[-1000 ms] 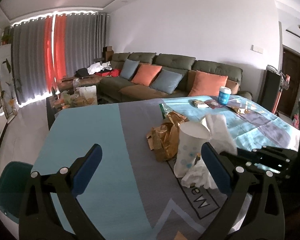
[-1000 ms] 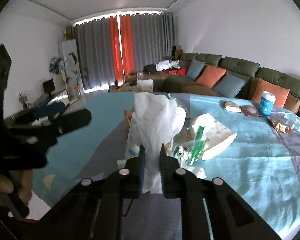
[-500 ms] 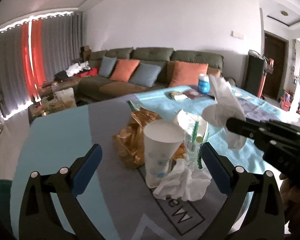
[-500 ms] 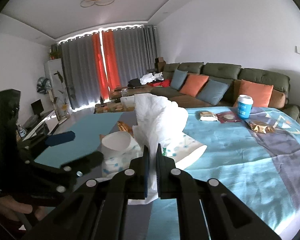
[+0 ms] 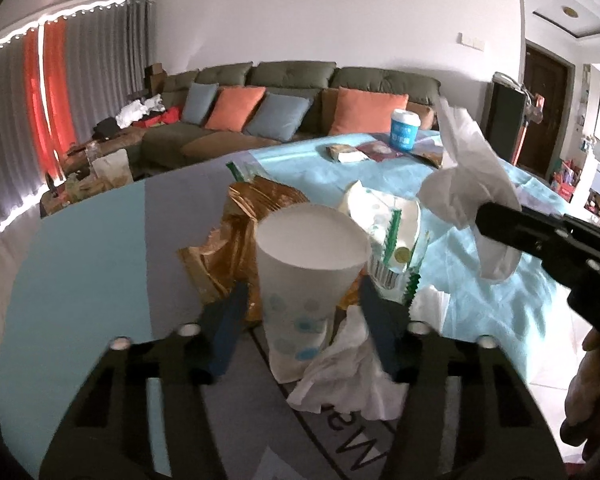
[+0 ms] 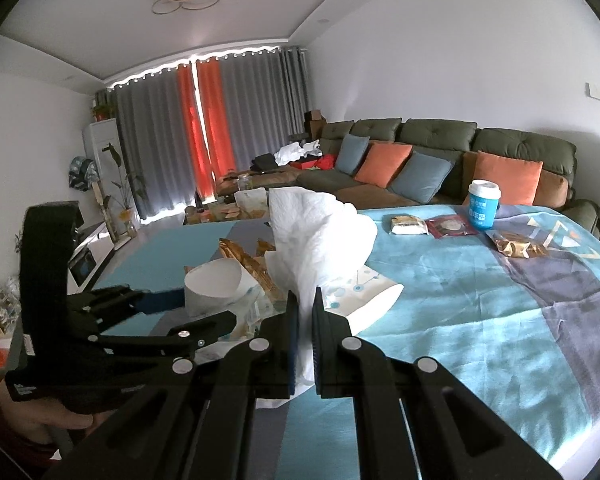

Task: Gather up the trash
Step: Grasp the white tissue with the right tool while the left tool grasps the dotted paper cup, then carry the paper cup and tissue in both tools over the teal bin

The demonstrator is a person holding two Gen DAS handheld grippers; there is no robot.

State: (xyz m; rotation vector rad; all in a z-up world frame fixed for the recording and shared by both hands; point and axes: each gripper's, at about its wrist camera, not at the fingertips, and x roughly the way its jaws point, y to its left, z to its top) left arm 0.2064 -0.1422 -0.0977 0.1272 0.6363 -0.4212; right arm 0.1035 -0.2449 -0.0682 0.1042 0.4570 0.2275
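blue-padded fingers (image 6: 293,322) of our right gripper (image 6: 306,320) are clenched on a crumpled white tissue (image 6: 320,236), which stands up out of them, lifted off the worktop (image 6: 480,308). from the left wrist view that same tissue (image 5: 466,176) hangs in the air at the right, above the cloth. our left gripper (image 5: 304,320) has its fingers (image 5: 228,328) spread to either side of a white paper cup (image 5: 308,272) with pale blue dots; they look close to the cup's sides, but we cannot tell if they touch it. the cup stands upright, with a second crumpled tissue (image 5: 348,372) lying against its near right foot. just behind the cup lie gold foil wrappers (image 5: 236,232) on the left and a white packet with green print (image 5: 388,232) on the right. farther off, at the far right of the worktop, stand a blue cup with a white lid (image 6: 483,208) and a few small snack packets (image 6: 408,225). beyond the worktop runs a dark green sofa (image 6: 420,136) with orange and blue cushions.
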